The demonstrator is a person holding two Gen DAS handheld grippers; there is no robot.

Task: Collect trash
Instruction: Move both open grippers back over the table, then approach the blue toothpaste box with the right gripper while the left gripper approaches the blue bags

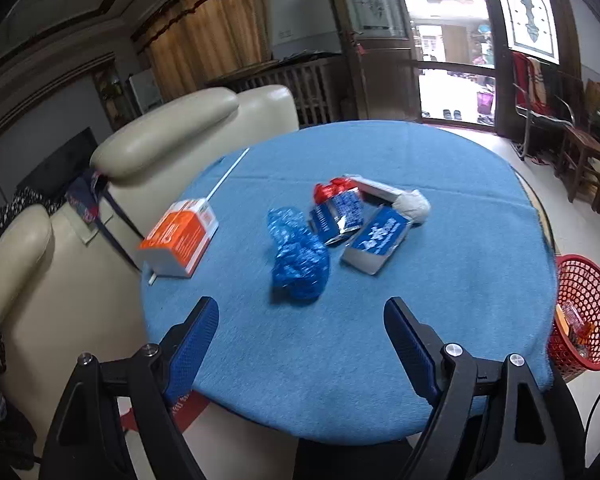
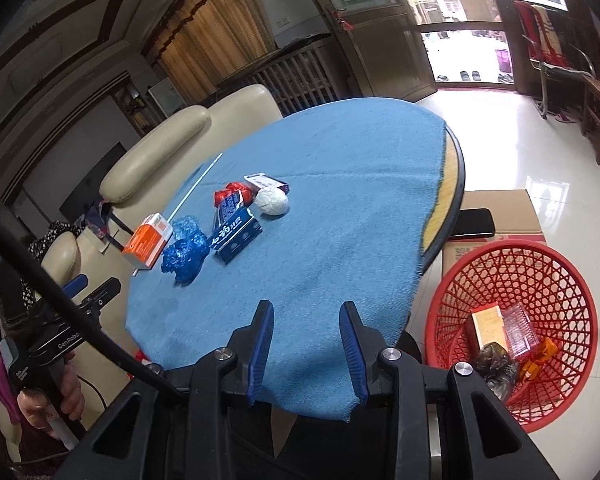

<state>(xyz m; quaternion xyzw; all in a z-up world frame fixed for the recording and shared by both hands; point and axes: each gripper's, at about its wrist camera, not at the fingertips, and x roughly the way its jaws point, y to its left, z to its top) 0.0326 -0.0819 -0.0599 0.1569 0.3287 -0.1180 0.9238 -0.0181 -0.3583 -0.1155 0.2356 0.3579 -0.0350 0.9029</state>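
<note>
Fingers of both grippers spread, empty; red basket beside table, armchair opposite.

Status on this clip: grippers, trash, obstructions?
Left hand-held gripper open, empty. Right hand-held gripper open, empty. Trash pile on table; red basket partly filled. Nothing blocking.

Red mesh basket cut off by right edge of your left wrist view; contents there too small to identify. Print on blue box blurred, unreadable. Dark lump in basket, right wrist view, partly hidden behind your gripper frame, identity unclear. Black phone half hidden under table rim.
</note>
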